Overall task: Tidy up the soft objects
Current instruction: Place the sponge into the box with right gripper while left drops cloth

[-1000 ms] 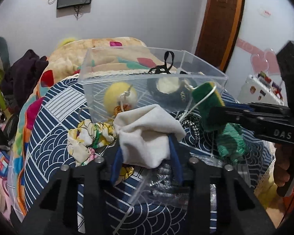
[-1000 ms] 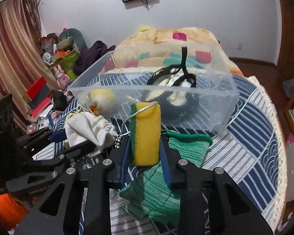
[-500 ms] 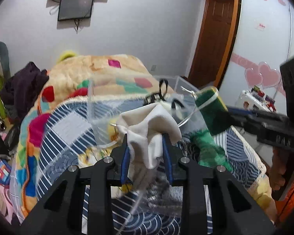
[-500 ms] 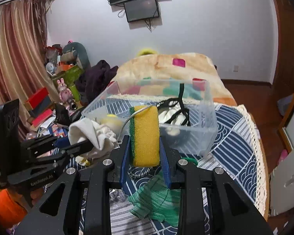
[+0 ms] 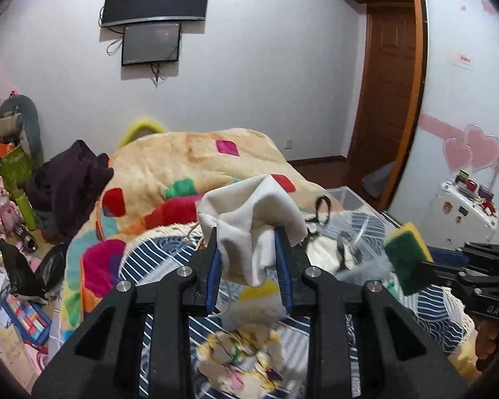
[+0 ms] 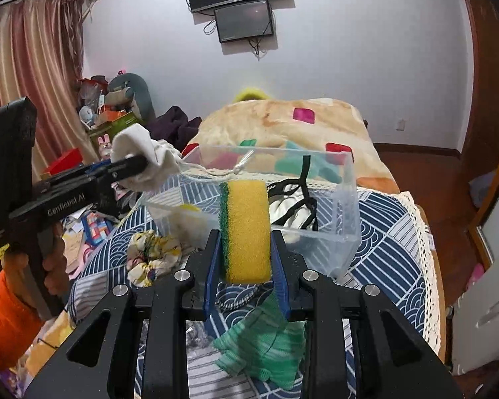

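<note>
My left gripper (image 5: pixel 248 259) is shut on a white cloth (image 5: pixel 252 226) and holds it in the air above the bed; the cloth also shows in the right wrist view (image 6: pixel 143 159). My right gripper (image 6: pixel 244 259) is shut on a yellow and green sponge (image 6: pixel 246 229), which also shows at the right of the left wrist view (image 5: pixel 406 259). A clear plastic bin (image 6: pixel 346 232) stands on the blue patterned bedspread (image 6: pixel 386 232) below and ahead of both grippers. It holds a black and white item (image 6: pixel 292 206) and a yellow ball (image 6: pixel 189 207).
A flowered scrunchie (image 6: pixel 149 256) lies on the bedspread left of the bin. A green knitted cloth (image 6: pixel 262 342) lies under my right gripper. A patchwork blanket (image 5: pixel 189 173) is heaped behind the bin. Clutter fills the floor at left (image 5: pixel 13 282).
Both grippers have risen well above the bed with the cloth and the sponge in them. The bin now sits lower in both views.
</note>
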A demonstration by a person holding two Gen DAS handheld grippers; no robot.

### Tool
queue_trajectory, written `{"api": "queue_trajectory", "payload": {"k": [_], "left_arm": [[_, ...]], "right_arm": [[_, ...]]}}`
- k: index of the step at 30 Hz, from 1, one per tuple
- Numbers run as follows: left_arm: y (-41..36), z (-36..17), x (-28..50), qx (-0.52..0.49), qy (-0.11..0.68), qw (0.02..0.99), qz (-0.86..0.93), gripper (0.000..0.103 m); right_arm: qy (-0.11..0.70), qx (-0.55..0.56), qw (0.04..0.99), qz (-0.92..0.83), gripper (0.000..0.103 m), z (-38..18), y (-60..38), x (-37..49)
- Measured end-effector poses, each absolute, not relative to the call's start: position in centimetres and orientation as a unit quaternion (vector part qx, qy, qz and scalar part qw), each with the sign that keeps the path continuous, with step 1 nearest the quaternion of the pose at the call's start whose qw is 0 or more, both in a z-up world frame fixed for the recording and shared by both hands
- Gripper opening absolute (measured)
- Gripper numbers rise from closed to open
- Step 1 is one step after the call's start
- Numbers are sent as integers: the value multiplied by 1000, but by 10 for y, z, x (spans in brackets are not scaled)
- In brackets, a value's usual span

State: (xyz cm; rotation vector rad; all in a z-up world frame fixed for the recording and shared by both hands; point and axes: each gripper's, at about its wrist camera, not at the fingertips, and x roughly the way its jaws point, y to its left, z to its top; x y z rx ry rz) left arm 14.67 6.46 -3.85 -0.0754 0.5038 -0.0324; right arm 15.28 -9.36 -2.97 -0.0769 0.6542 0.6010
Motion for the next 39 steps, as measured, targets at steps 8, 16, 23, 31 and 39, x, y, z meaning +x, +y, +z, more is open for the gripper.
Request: {"api": "queue_trajectory", "payload": {"k": [8, 16, 23, 31, 39], "left_arm": [[62, -42, 165, -22, 261, 965, -13, 29], [49, -57, 191, -19, 290, 956, -27, 29], [37, -86, 216, -18, 344, 938, -49, 29], [26, -101, 224, -10, 367, 928, -59, 31], [26, -90, 214, -10, 358, 931, -64, 48]], "right_arm": [[308, -34, 913, 264, 26, -24, -101, 166], [298, -32, 926, 230, 26, -15, -100, 196], [332, -48, 920, 202, 26, -32, -91, 218], [361, -70, 910, 189, 26, -46, -87, 223], [382, -70, 901, 195, 30, -51, -91, 229]]}}
